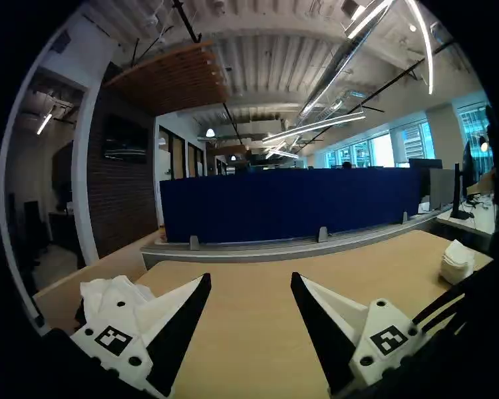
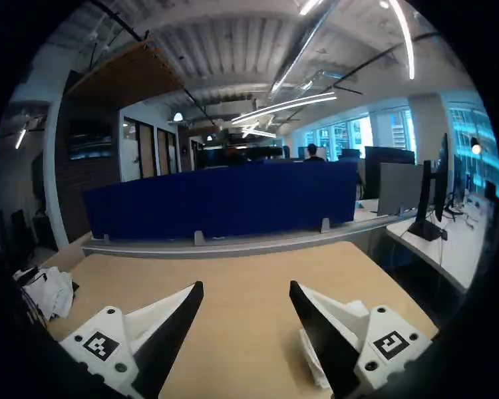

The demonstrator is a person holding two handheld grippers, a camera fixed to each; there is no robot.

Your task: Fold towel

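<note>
Smooth wooden table [image 1: 249,302]; crumpled white towel [image 1: 98,290], perhaps cloth.

A table [image 1: 249,312] lay in front; a towel heap [image 1: 106,292] sat on its left edge, a towel stack [image 1: 457,261] on its right; a partition [image 1: 283,203] stood behind.

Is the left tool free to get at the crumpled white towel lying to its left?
Likely yes: the left tool is open, and the crumpled towel lies on the table close by on its left, with nothing between them. It would need to swing left first.
</note>
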